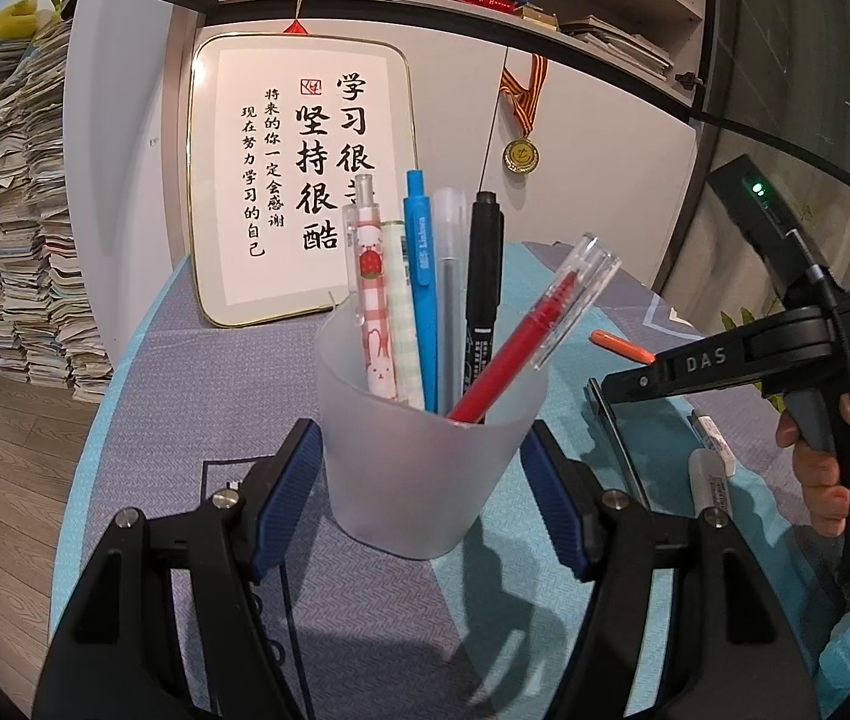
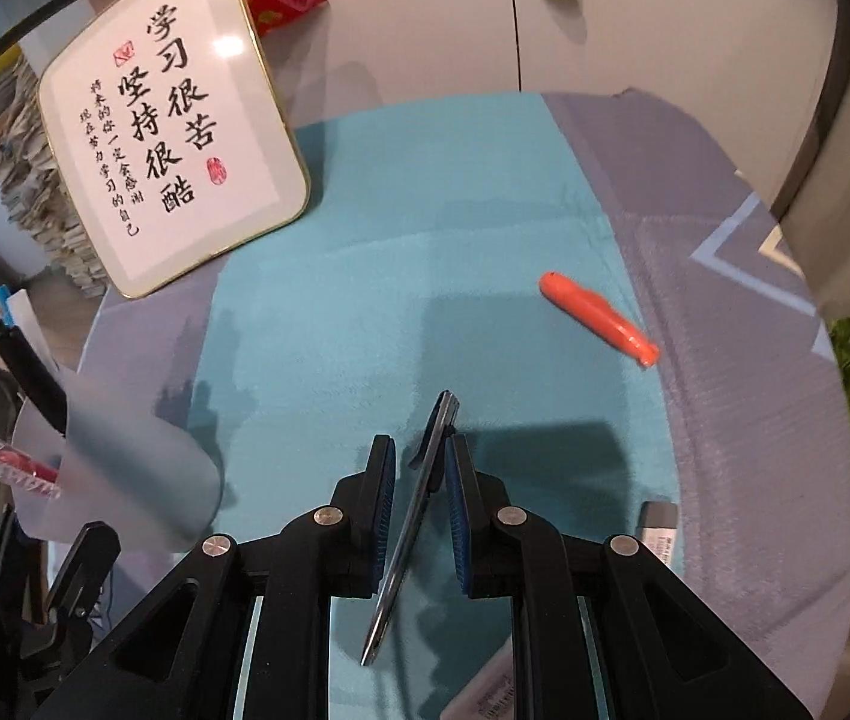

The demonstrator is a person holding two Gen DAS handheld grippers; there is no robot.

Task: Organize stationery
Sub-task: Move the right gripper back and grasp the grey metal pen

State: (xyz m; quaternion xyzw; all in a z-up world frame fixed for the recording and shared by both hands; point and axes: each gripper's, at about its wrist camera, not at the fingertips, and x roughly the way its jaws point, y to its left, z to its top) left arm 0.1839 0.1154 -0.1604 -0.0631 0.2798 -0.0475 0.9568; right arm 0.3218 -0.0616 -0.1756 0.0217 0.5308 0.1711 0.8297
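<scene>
A frosted plastic cup (image 1: 425, 462) stands on the table and holds several pens, among them a red one (image 1: 515, 354), a blue one (image 1: 422, 294) and a black marker (image 1: 482, 300). My left gripper (image 1: 422, 492) is closed around the cup, its blue pads touching both sides. My right gripper (image 2: 422, 474) has a dark metallic pen (image 2: 419, 516) between its fingers over the teal mat; the pen touches the right pad, with a gap at the left pad. The cup shows at the left of the right wrist view (image 2: 125, 468). An orange pen (image 2: 599, 318) lies on the mat.
A framed calligraphy board (image 1: 299, 180) leans on the white cabinet at the back. White erasers or correction tapes (image 1: 710, 474) lie to the right near the right gripper (image 1: 725, 366). Stacks of paper (image 1: 11, 210) stand at the left. A medal (image 1: 521, 153) hangs on the cabinet.
</scene>
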